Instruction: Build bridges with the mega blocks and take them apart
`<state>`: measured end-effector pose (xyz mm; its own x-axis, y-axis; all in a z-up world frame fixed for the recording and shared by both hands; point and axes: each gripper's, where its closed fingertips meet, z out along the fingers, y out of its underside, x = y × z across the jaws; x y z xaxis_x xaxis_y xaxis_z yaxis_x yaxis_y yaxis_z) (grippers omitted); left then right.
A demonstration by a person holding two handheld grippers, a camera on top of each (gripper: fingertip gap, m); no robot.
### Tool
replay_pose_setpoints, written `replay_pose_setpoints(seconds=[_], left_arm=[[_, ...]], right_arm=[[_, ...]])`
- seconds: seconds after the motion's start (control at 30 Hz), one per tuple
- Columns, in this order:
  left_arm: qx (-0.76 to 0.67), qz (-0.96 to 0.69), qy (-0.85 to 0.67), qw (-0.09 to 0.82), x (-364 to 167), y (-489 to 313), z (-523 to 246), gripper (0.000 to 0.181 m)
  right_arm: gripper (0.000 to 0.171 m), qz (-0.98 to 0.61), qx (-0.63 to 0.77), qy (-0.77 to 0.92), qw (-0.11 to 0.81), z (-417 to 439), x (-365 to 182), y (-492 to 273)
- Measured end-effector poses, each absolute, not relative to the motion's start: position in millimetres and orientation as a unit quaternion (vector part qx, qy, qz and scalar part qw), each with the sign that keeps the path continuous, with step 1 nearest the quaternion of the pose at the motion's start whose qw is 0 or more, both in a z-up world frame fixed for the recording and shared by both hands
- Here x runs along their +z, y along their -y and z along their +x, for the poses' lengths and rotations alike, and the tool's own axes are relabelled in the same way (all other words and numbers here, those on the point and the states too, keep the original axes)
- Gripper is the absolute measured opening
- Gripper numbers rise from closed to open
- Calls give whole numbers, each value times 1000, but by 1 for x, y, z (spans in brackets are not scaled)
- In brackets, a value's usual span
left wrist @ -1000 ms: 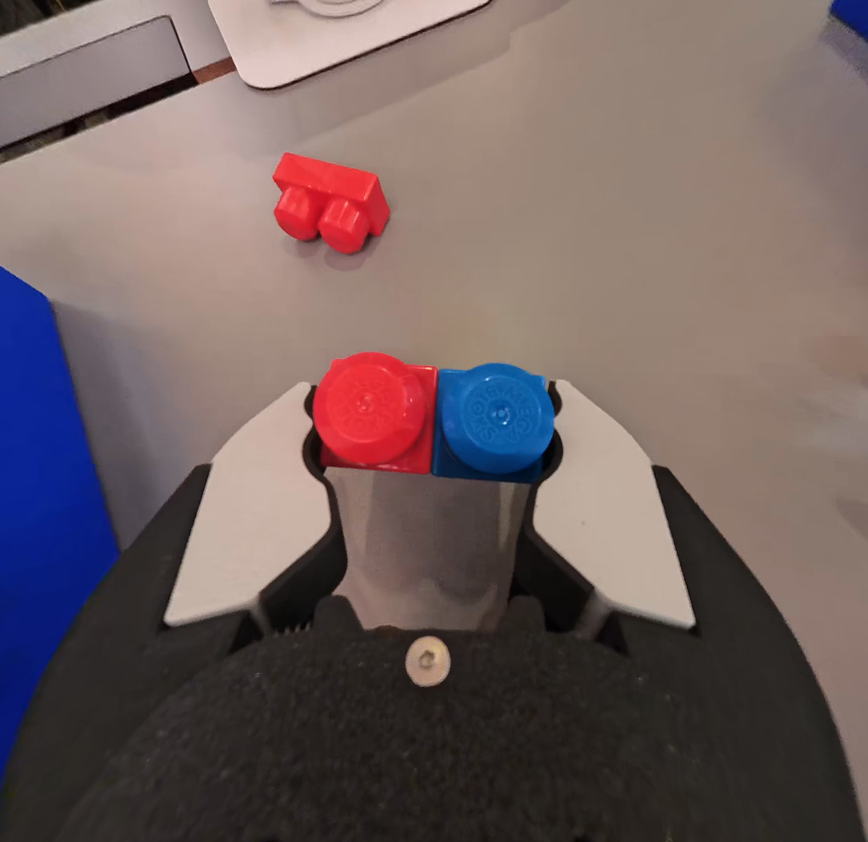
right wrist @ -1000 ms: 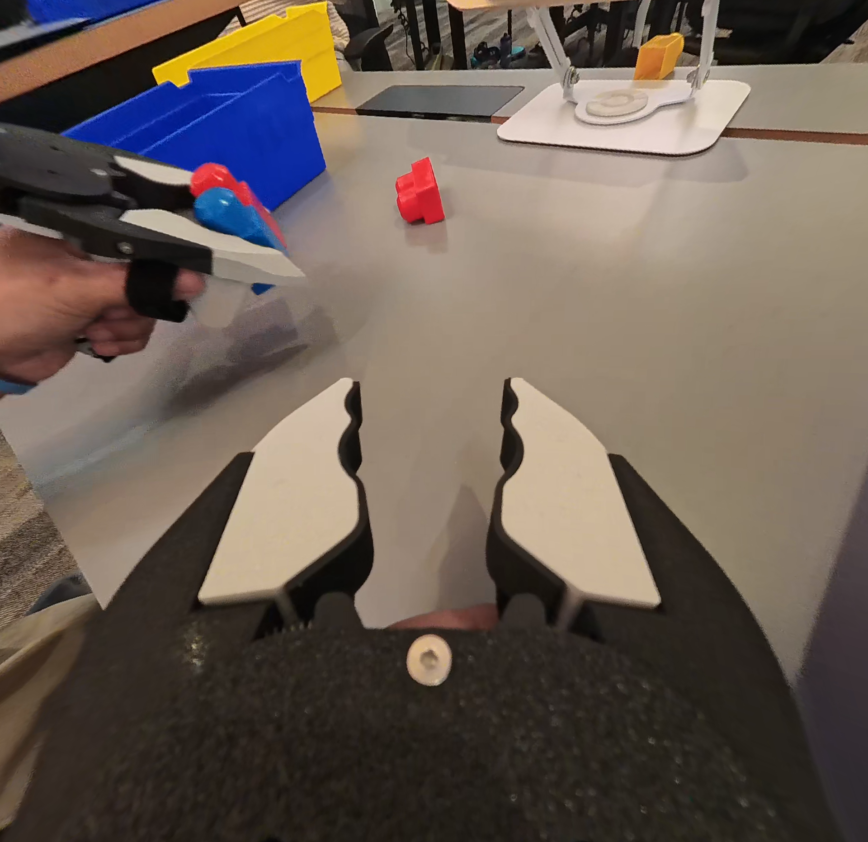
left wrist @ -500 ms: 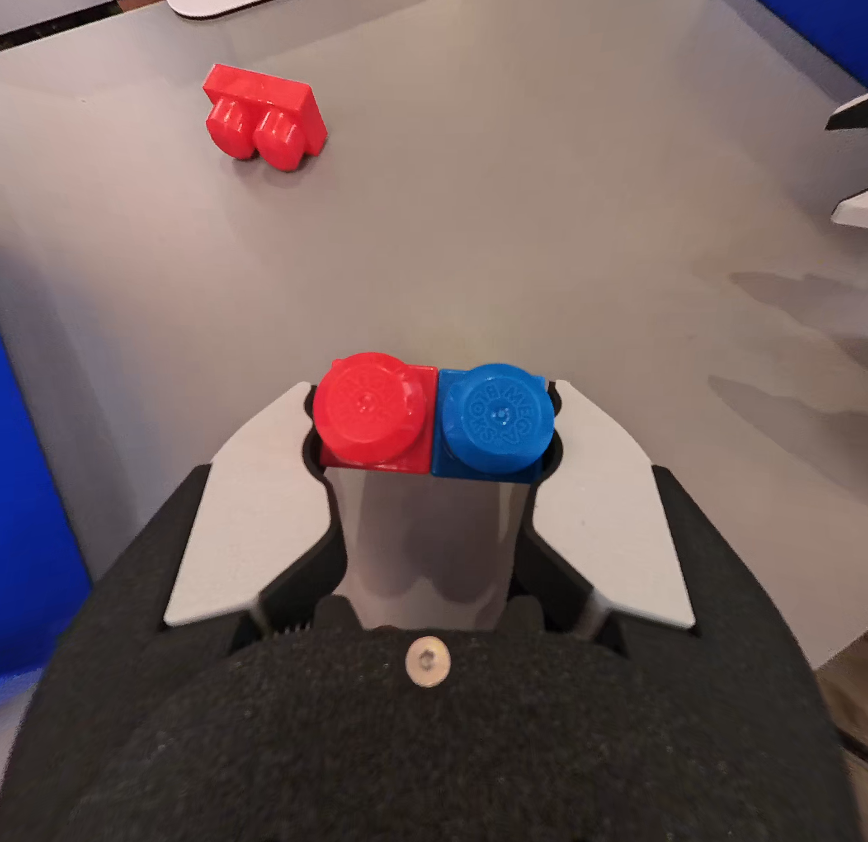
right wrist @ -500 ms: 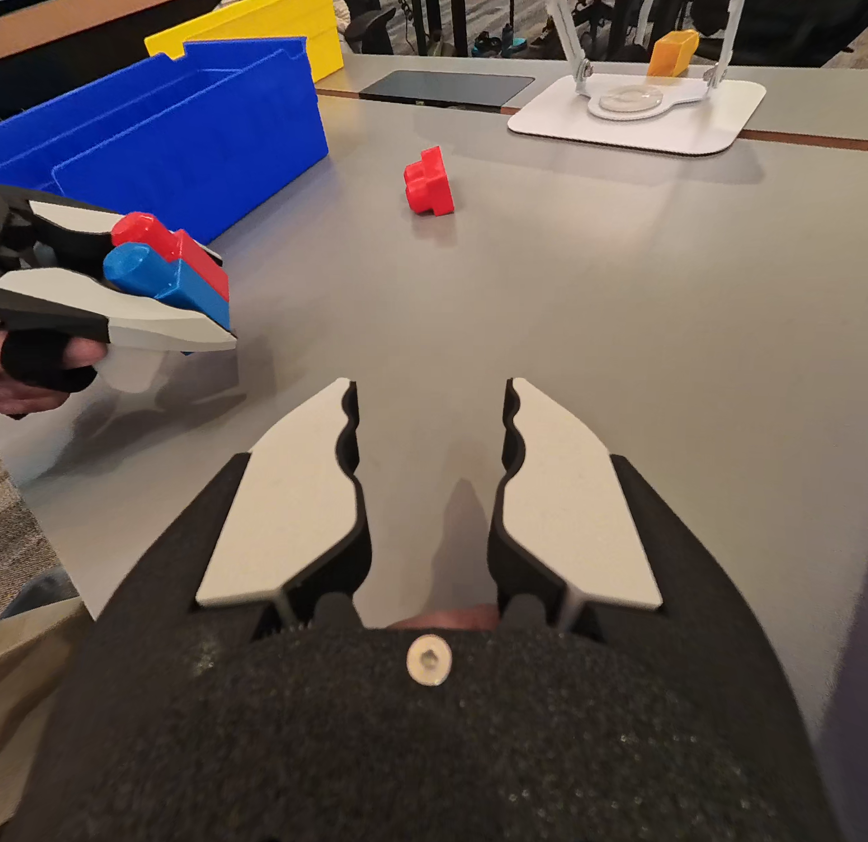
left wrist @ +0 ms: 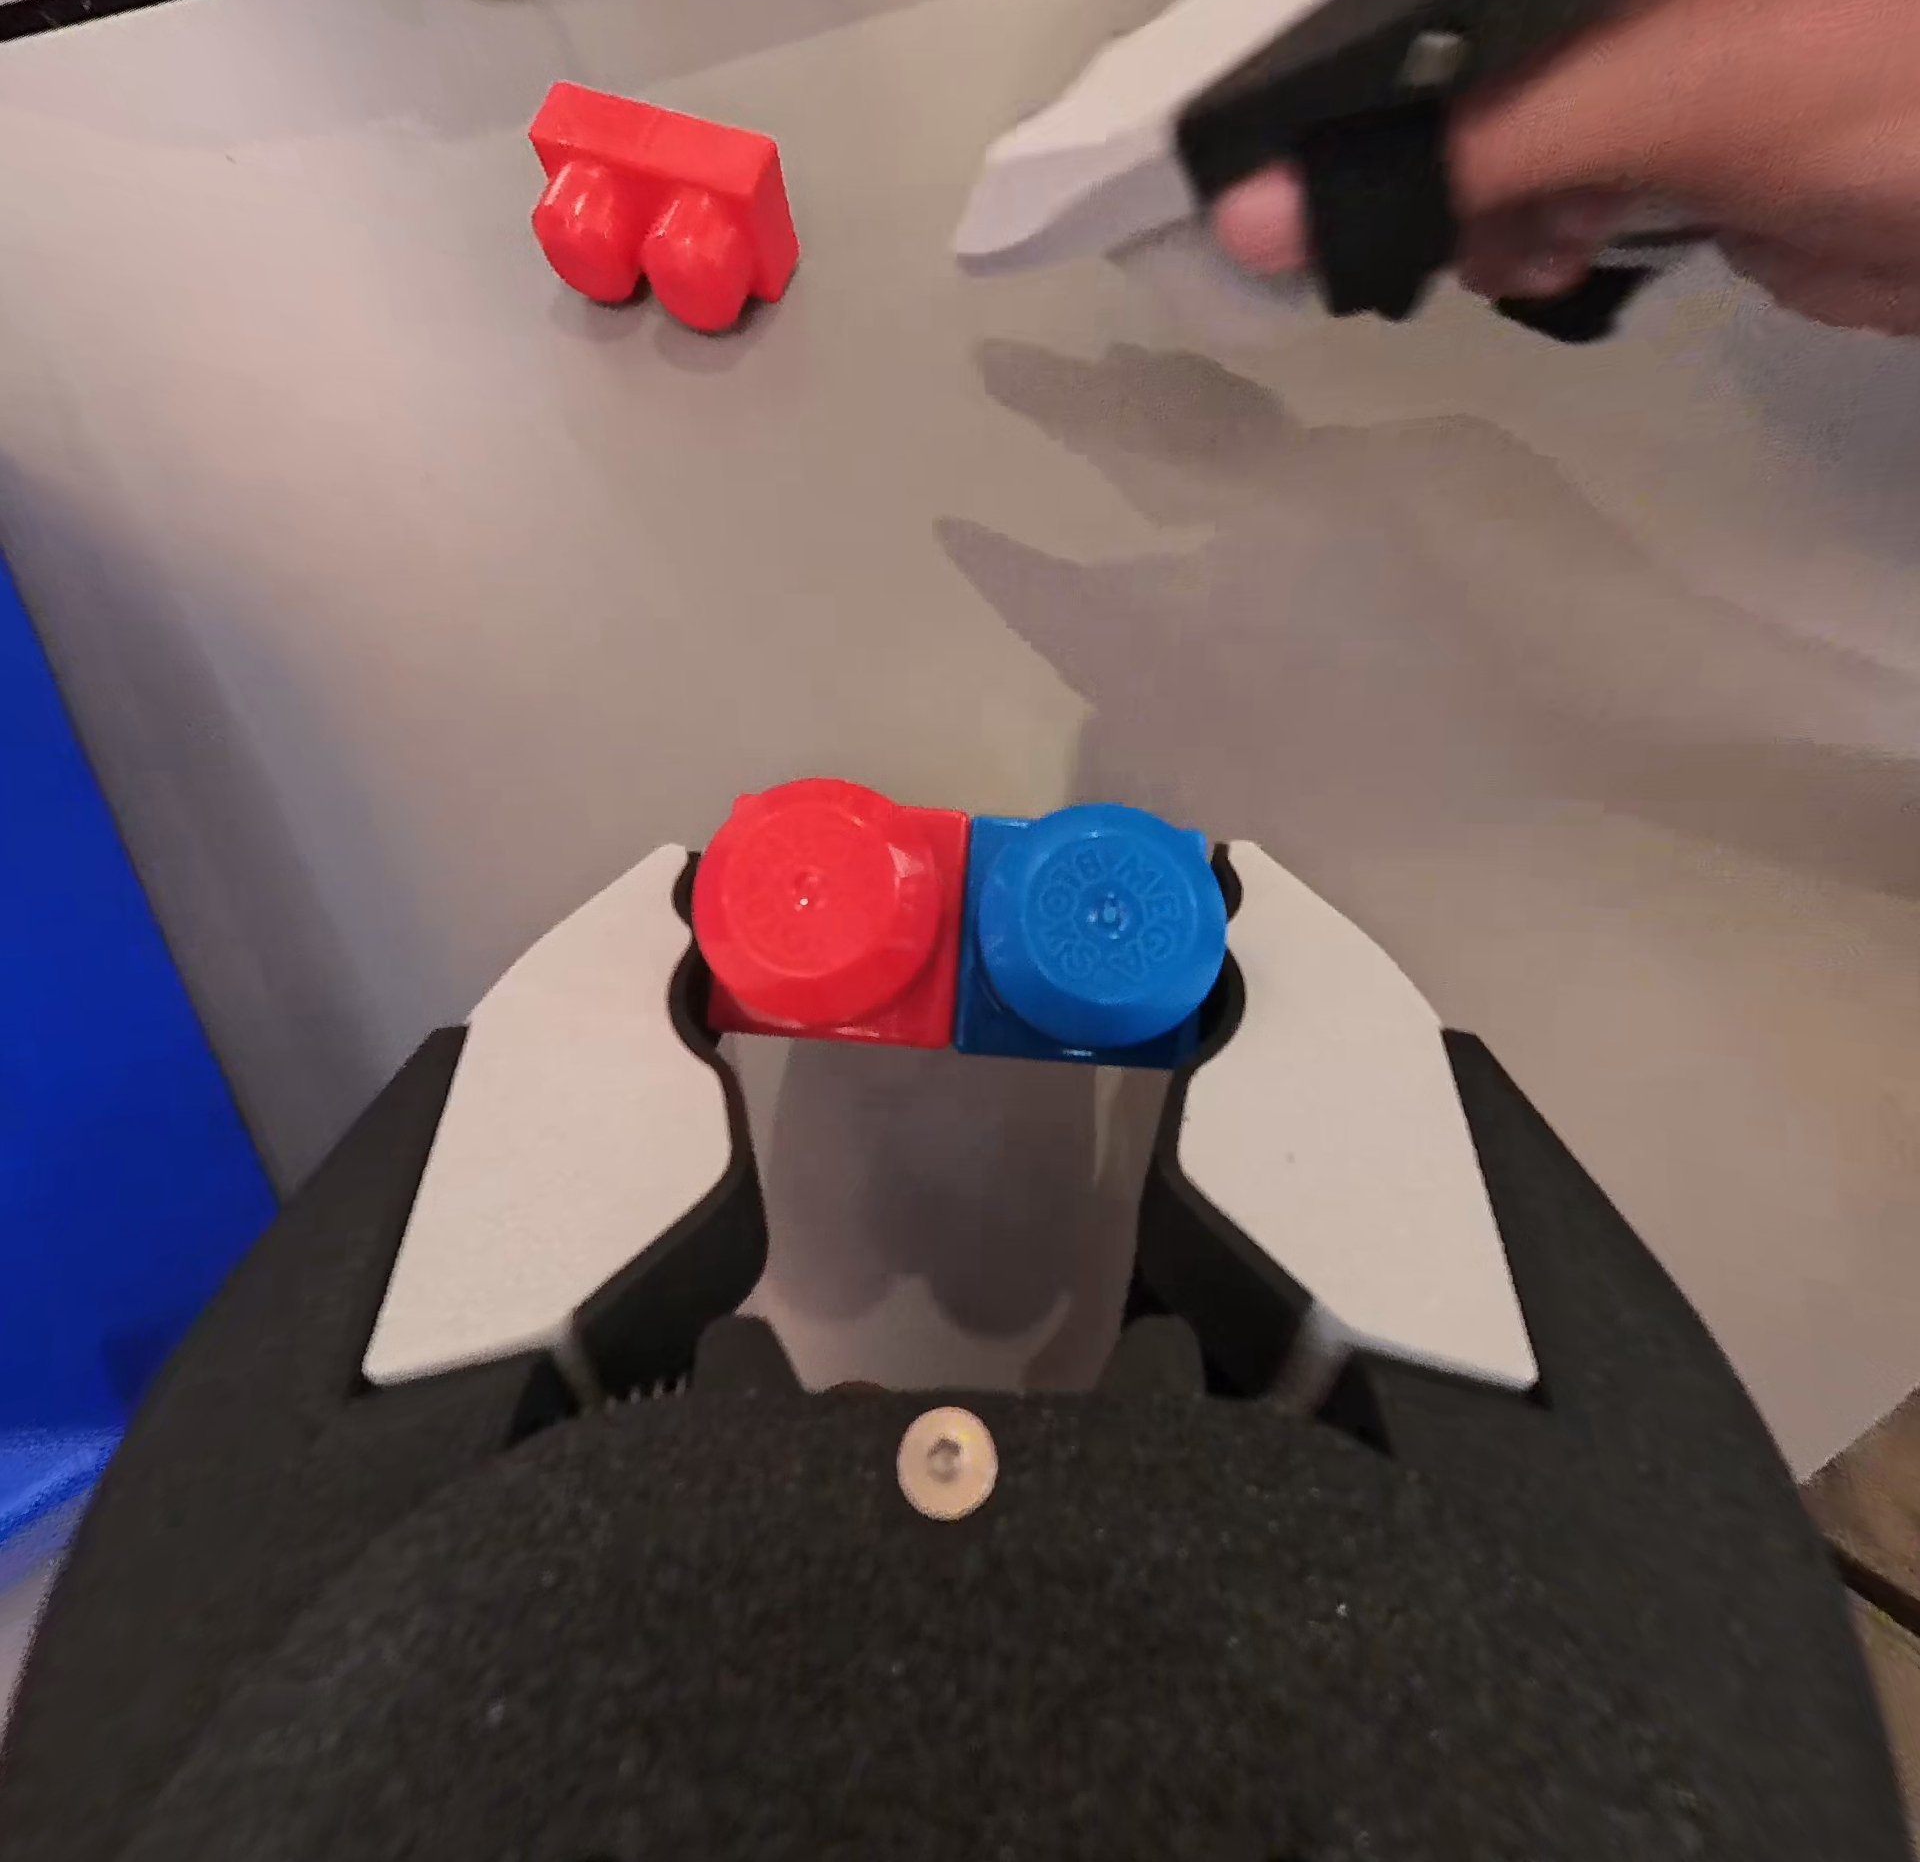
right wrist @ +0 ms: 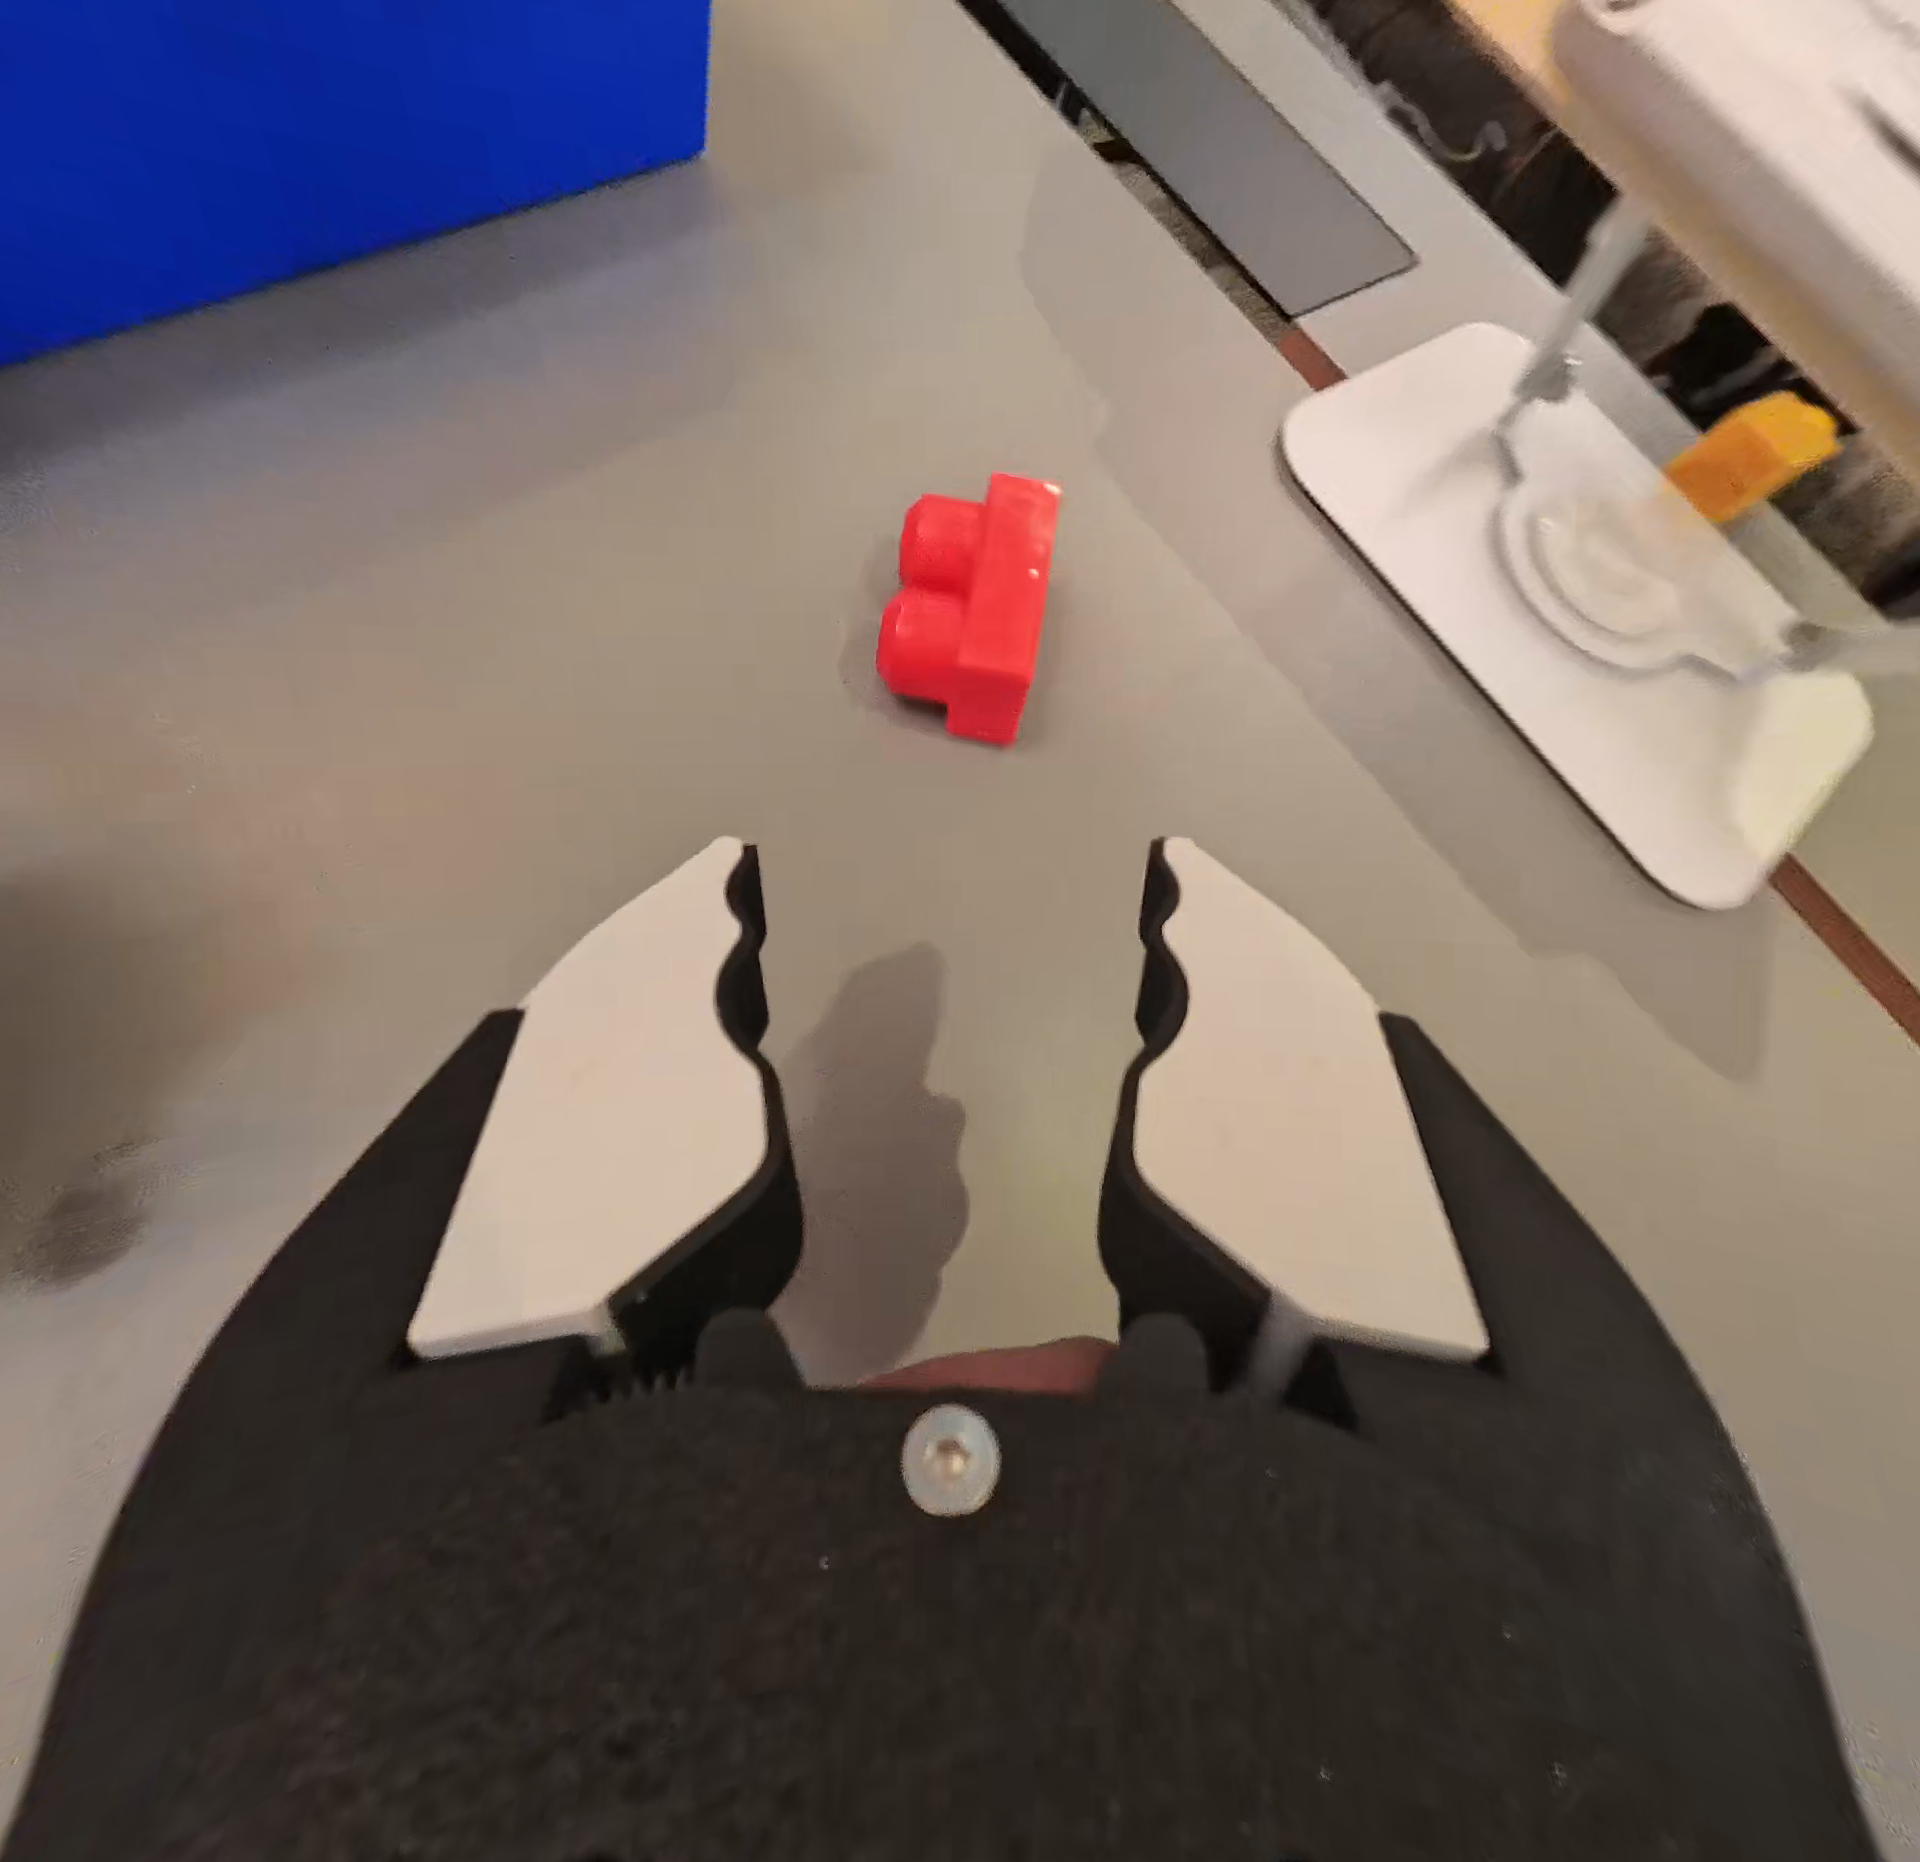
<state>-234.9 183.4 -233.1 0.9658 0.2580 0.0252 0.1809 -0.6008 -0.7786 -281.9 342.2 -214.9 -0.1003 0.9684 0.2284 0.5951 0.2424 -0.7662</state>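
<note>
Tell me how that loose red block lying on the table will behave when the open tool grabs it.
The red block looks like rigid moulded plastic, so probably stiff and light. Lying on its side, studs sideways, it may skid on the smooth table rather than roll. Its glossy faces could slip.

A red single-stud block [left wrist: 831, 913] and a blue single-stud block [left wrist: 1091, 934] sit side by side, touching, studs toward the camera, pinched between gripper fingers above the tabletop. A red two-stud block [right wrist: 971, 607] lies tipped on its side, well inside the tabletop's edges.
</note>
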Motion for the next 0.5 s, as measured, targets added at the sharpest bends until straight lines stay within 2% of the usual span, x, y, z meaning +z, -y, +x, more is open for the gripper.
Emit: replay_pose_setpoints(seconds=[0.2, 0.37, 0.43, 0.5], left_arm=[[42, -891, 124, 434, -233, -176, -235, 89], [36, -889, 122, 440, -231, -172, -234, 90], [35, -890, 122, 439, -231, -171, -234, 90], [31, -889, 123, 441, -231, -171, -234, 90]], right_arm=[[67, -543, 196, 739, 347, -339, -242, -344], [57, -554, 173, 746, 327, -352, -256, -344], [48, -560, 166, 745, 322, -353, -261, -347], [46, -561, 166, 743, 325, -354, -262, -349]])
